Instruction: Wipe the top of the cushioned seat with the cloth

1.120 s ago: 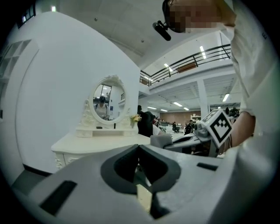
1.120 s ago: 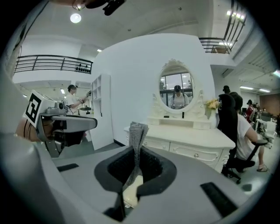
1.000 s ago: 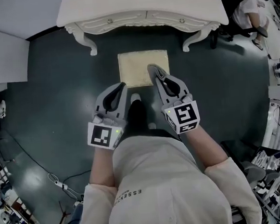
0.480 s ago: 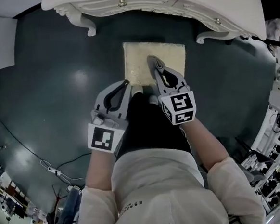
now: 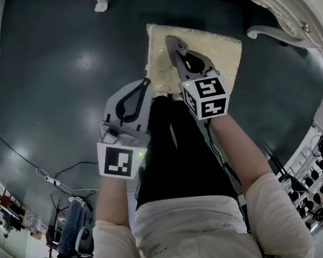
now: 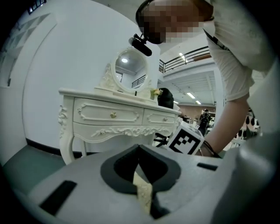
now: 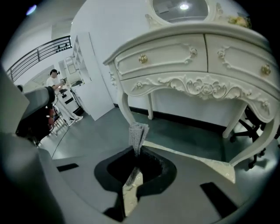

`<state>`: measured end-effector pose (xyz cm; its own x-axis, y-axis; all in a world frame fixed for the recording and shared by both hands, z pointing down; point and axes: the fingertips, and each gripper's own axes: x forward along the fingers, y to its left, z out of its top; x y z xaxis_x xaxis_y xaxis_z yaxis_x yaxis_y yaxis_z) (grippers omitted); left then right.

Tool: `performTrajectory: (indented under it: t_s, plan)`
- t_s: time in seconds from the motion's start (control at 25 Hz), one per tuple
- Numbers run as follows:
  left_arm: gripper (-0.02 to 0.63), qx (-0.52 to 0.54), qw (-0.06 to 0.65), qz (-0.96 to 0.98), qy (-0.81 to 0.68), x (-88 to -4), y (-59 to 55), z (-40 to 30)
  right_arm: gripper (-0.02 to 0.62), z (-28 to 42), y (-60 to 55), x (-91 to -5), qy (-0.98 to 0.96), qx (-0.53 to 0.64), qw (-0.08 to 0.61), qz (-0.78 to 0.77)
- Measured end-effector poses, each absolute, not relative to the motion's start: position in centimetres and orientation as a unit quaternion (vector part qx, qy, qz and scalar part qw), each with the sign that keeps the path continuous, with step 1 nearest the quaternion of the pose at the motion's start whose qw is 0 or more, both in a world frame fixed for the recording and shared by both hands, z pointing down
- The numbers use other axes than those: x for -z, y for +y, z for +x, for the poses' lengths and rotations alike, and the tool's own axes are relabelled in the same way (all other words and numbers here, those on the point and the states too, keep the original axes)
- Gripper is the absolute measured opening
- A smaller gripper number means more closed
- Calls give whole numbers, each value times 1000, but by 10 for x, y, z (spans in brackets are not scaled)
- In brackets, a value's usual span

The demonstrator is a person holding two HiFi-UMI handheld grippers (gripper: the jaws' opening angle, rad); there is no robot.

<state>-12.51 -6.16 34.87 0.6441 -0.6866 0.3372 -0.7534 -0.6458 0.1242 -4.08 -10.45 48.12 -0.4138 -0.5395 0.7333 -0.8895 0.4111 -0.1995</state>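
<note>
our right gripper (image 5: 172,43) is over the cushioned seat (image 5: 225,56), jaws pinching the cloth (image 7: 138,132); our left gripper (image 5: 144,83), jaws closed, hangs over the dark floor (image 5: 56,67).

Coarse-woven grey cloth (image 7: 137,132); nubbly cream fabric on cushioned seat (image 5: 225,51); glossy dark floor (image 5: 51,67)

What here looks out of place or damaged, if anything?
Nothing is spilled or broken. The only oddity: the cloth is a small bunched tuft pinched in the right gripper, not spread flat over the cushioned seat.
</note>
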Motion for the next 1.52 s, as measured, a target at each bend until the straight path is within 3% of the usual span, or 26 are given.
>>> performTrajectory:
  t_s: [0.4,0.72,1.52]
  plan:
    - [3,-137,131,890,-414,-406,-71,-126,28,-61,-132,-560,-772,-352,300,437]
    - [2,-146,126,895,-401,-413,-74,-112,28,-57,-133,-570,-781,-354,314,407]
    - [2,-147,127,914,-356,-418,-73,-37,28,38,-129,-570,-749,-377,321,441]
